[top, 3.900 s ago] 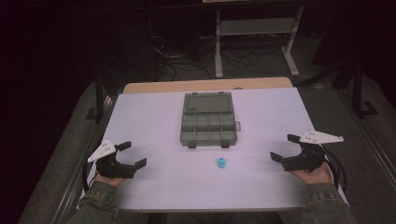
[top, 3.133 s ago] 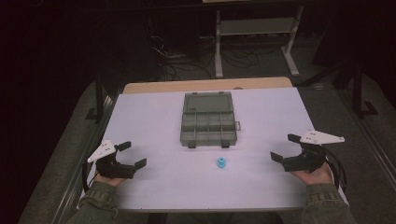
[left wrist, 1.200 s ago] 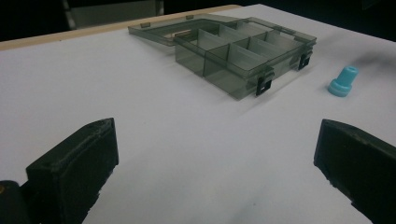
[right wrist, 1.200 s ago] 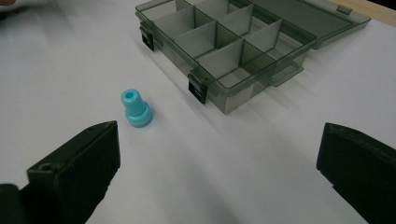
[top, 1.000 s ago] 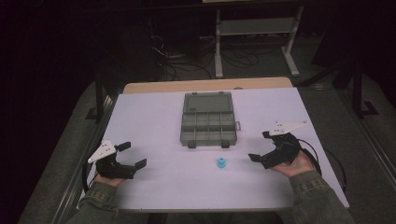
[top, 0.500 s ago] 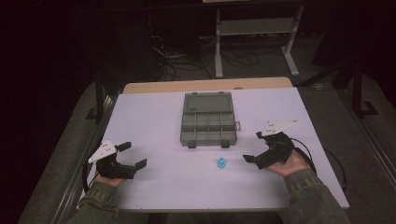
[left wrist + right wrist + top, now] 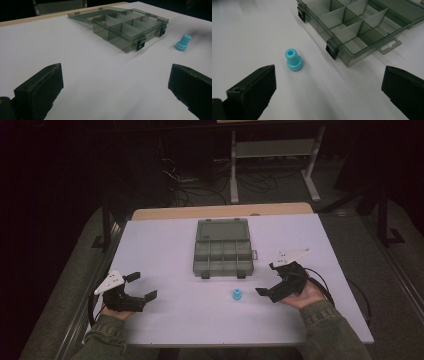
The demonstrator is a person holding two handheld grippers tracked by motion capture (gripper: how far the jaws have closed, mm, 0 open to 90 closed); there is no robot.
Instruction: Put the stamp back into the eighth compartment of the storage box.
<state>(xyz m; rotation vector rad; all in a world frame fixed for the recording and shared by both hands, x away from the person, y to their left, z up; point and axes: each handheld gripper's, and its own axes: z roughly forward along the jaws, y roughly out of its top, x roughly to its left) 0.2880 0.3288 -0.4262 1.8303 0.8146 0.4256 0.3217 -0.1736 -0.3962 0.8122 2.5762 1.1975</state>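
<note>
On the white table (image 7: 165,250) a smoky grey, clear plastic compartment box (image 7: 222,251) lies open, lid flat behind it. A small light-blue plastic stepped cap (image 7: 236,294) stands upright (hole on top) near its front latches. The right tongs (image 7: 272,279) gape wide, empty, just beside the cap; the left tongs (image 7: 141,286), equally wide and empty, sit well apart.

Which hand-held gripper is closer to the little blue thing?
The right hand-held gripper. It sits just beside the blue piece, jaws open toward it, while the left hand-held gripper rests far across the table.
</note>
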